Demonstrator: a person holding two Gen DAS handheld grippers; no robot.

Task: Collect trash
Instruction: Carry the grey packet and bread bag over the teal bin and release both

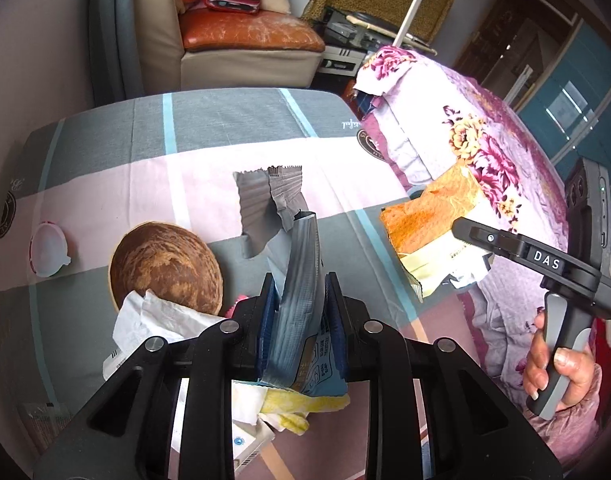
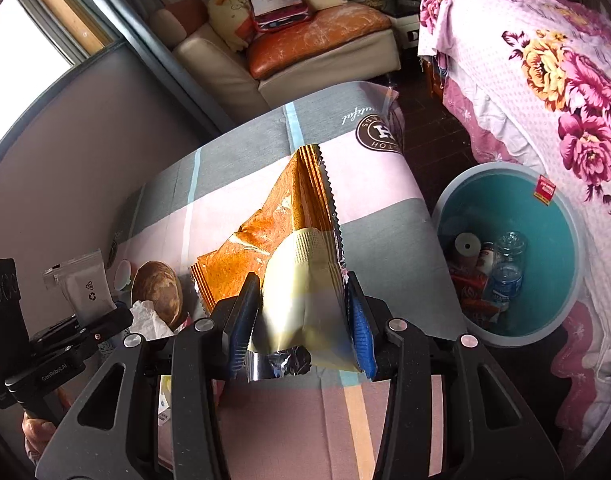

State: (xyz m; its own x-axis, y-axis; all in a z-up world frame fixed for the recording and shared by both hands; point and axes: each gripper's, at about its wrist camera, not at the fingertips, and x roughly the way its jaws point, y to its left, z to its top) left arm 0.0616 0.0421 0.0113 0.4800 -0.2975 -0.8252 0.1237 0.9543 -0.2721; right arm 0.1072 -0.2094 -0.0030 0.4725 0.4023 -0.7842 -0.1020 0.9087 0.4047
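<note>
Left hand-held gripper [image 1: 299,312] angled down, jaws clamped on a torn grey foil wrapper [image 1: 301,264] held clear of the tabletop [image 1: 209,152]. Right hand-held gripper [image 2: 303,312] also angled down, clamped on a crinkled orange-and-cream snack wrapper [image 2: 293,240]; a hand [image 1: 553,364] wraps its grip at 4 o'clock in the left view. Tabletop has a grey-pink striped cloth, with a brown wooden bowl [image 1: 165,268], crumpled white tissue [image 1: 153,316] and small white lid [image 1: 49,248] at 9 o'clock. Teal plastic bin [image 2: 553,248] holding bottles sits on the floor at 3 o'clock beside a floral bed [image 2: 545,80]. Items under the left gripper are cut off.
</note>
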